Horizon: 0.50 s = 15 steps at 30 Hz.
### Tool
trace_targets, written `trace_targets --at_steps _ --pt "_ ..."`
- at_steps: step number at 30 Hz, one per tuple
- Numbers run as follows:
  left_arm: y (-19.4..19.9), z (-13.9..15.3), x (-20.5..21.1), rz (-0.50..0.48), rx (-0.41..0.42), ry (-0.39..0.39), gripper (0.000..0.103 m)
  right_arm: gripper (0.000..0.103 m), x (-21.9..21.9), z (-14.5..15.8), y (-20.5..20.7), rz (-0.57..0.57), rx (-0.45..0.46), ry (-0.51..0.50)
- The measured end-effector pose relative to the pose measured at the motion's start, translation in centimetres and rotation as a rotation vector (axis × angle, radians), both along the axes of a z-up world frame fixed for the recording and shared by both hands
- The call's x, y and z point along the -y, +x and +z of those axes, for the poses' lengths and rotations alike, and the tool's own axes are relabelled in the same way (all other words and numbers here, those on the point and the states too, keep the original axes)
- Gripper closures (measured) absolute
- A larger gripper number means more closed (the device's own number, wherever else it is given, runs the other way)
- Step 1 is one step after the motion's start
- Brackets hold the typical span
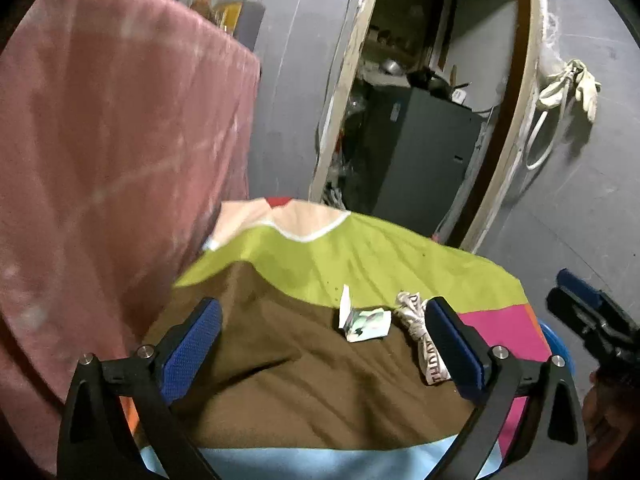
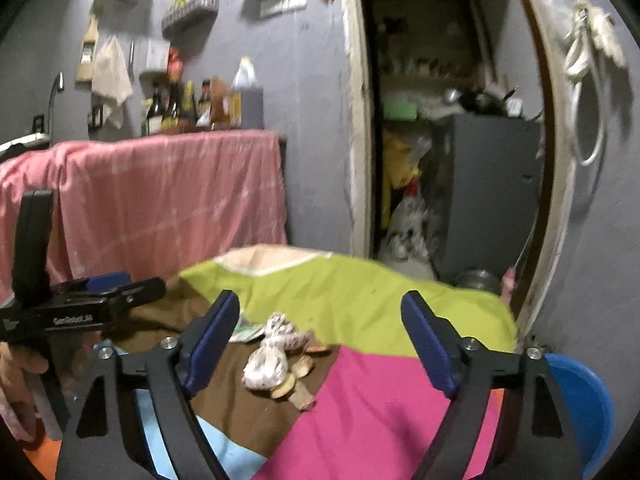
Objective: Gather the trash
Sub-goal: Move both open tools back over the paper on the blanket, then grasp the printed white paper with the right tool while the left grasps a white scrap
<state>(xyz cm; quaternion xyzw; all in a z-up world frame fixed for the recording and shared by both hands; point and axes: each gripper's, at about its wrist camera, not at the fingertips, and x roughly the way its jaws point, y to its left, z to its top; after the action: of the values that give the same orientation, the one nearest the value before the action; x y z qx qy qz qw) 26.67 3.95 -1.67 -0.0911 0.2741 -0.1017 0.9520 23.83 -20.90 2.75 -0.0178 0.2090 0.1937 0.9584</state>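
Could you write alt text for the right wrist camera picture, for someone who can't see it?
An open gripper points at crumpled paper and food scraps lying on a colourful patchwork cloth. A second gripper enters from the left; behind stand a pink-draped counter and an open doorway.

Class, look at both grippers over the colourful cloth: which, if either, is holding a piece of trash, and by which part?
Neither. The left gripper and right gripper are both open, with the crumpled paper lying loose on the cloth.
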Motion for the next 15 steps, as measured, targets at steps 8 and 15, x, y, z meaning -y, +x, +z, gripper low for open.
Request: trace_targets --at_steps 8,15 --pt "2.8 -1.6 1.2 -0.050 -0.101 0.030 0.042 0.050 -2.1 -2.5 2.4 0.060 -0.145 -0.049" --pt "4.8 -3.1 1.7 -0.085 -0.184 0.008 0.059 0.066 -3.8 -4.7 3.8 0.116 -0.249 -0.095"
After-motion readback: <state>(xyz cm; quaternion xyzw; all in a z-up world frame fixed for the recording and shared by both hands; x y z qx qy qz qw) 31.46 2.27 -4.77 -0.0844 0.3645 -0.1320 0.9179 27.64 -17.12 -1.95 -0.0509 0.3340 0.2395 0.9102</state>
